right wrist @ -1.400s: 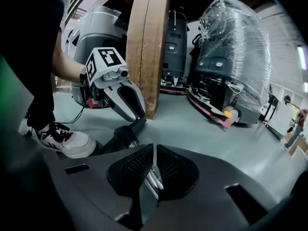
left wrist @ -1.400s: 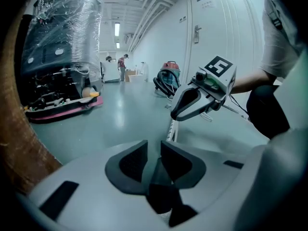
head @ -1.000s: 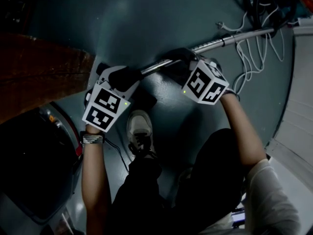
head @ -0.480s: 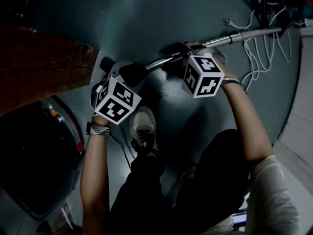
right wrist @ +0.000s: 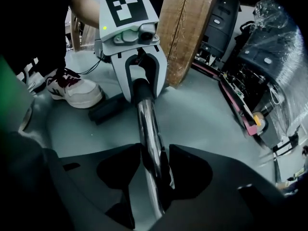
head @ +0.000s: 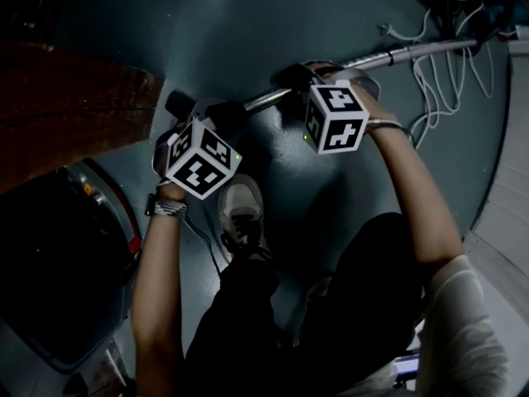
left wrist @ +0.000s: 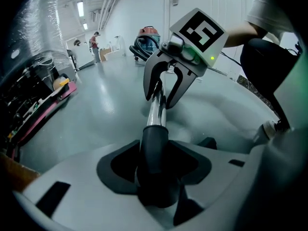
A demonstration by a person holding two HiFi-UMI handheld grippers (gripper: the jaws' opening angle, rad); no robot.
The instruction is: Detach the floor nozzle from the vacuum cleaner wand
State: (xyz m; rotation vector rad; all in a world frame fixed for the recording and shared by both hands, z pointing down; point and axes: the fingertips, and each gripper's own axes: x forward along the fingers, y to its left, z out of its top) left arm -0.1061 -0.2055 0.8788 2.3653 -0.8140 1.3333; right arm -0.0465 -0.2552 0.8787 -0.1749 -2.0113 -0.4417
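A chrome wand (head: pixel 372 60) runs from the upper right down into a black neck (left wrist: pixel 154 143) of the floor nozzle (head: pixel 178 104), which lies on the grey floor. My left gripper (head: pixel 216 114) is closing on that black neck, and both jaws hug it in the left gripper view and the right gripper view (right wrist: pixel 143 88). My right gripper (head: pixel 307 77) straddles the wand (right wrist: pixel 147 124) a little farther up. Its jaws stand open, with small gaps beside the tube (left wrist: pixel 166 97). Both grippers point steeply down and face each other along the wand.
The person's shoe (head: pixel 240 213) stands just behind the nozzle. White cables (head: pixel 430 73) lie under the wand's far end. A wooden panel (head: pixel 66 106) is at the left and a dark machine (head: pixel 58 279) below it. Wrapped equipment (right wrist: pixel 269 57) lines one side.
Both hands have sunk toward the floor and rolled, so their marker cubes show other faces. The wand has tipped down with them.
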